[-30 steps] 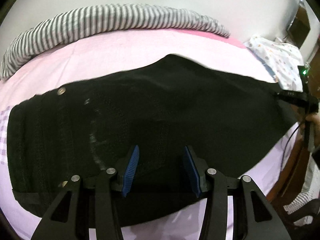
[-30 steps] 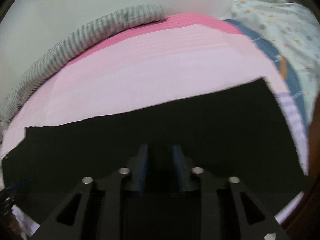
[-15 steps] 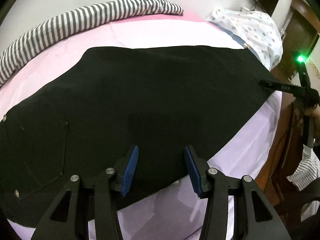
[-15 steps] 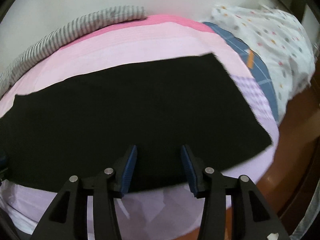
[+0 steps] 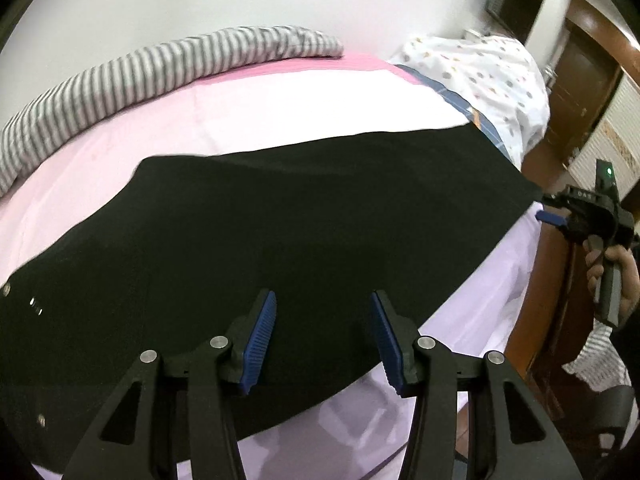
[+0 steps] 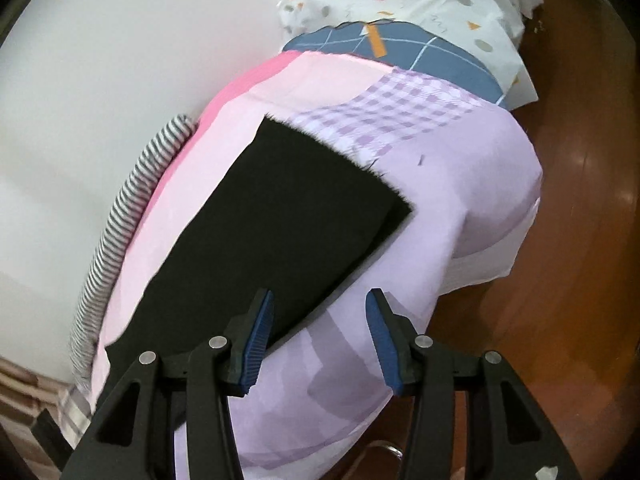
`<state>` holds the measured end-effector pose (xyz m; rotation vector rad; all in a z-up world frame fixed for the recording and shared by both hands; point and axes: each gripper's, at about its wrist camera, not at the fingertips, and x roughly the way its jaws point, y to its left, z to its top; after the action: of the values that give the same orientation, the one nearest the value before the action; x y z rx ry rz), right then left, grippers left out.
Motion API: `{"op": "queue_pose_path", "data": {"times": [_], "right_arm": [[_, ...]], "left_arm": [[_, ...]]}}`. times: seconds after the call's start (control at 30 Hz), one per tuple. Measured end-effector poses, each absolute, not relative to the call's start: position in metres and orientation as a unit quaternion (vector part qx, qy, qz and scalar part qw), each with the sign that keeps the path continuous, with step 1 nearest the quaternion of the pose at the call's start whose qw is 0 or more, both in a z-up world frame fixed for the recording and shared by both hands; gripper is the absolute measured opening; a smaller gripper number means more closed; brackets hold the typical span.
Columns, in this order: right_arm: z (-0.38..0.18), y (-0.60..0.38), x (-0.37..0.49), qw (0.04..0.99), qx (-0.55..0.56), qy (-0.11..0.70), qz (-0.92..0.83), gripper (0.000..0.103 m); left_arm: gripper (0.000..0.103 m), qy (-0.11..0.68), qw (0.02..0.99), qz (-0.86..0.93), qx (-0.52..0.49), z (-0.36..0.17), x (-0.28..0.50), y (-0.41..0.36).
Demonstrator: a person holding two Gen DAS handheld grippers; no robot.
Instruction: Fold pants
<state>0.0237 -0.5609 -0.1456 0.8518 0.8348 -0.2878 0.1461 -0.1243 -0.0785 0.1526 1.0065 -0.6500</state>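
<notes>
My left gripper [image 5: 322, 338] and right gripper [image 6: 318, 338] hung wide, empty; the pants [image 5: 280, 240] lay flat on the bed [image 5: 280, 112], ready for folding.

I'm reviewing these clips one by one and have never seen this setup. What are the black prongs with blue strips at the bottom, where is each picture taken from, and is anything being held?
No robot here: a person holds a hand-operated two-finger gripper in each hand, and each carries a wide-angle camera looking forward along its fingers. The black prongs with blue ribbed pads are those fingers.

One picture is from the left gripper, the other from the right gripper. The left view also shows the right gripper from outside, in the person's hand.

On the bed, covered with a pink and lilac sheet, a pair of black pants lies spread flat; the right view shows the leg end. A striped blanket lies along the wall, and a dotted white cloth at one end.

Both grippers are open and hold nothing.
</notes>
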Motion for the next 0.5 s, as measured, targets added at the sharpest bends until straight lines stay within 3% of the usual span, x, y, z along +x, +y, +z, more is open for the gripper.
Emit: {"op": "queue_pose_path", "data": {"times": [0.17, 0.5], "right_arm": [[-0.147, -0.575, 0.022, 0.819, 0.410, 0.369, -0.155, 0.043], [-0.166, -0.617, 0.026, 0.797, 0.489, 0.316, -0.160, 0.014]], "left_arm": [[0.050, 0.476, 0.813, -0.323, 0.089, -0.083, 0.147, -0.146], [0.050, 0.501, 0.788, -0.346, 0.097, -0.099, 0.146, -0.169]]}}
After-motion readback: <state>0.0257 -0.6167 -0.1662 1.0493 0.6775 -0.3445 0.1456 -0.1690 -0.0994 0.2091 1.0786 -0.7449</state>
